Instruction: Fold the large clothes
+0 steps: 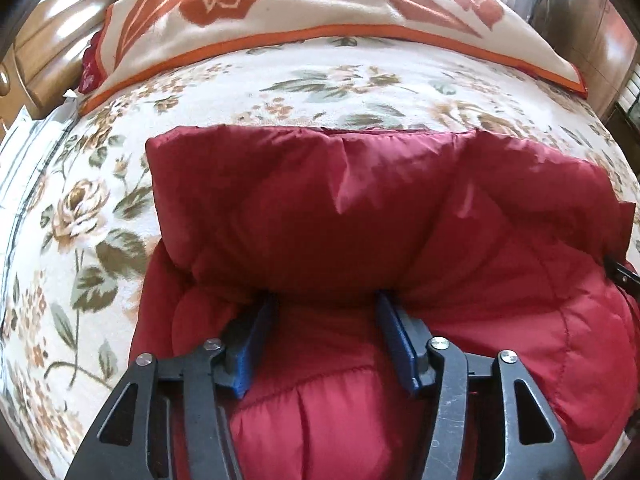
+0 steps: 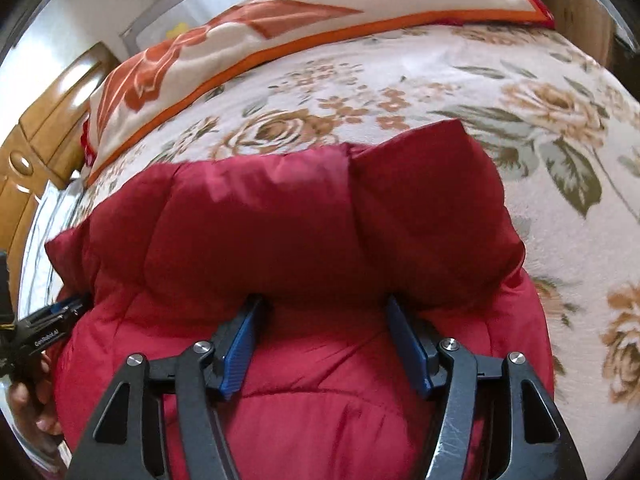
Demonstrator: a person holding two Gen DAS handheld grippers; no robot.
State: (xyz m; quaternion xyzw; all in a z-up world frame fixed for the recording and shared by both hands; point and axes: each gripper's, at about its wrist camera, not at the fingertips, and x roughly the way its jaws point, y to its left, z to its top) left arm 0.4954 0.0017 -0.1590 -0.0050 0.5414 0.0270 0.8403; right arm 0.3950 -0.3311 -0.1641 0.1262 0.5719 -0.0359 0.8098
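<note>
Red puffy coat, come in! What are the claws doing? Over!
Left claw and right claw both open, tips tucked under the folded flap. Red puffy coat folded over on the flowery bedspread. Nothing in the way.

The puffy jacket (image 1: 360, 208) is a deep red all over. The bed cover (image 1: 100, 200) under it is cream with tan roses and olive-green leaves. The far blanket (image 1: 280, 12) is cream with big rust-orange flowers and an orange edge. Blue fingers (image 1: 250, 344) on black frames.
</note>
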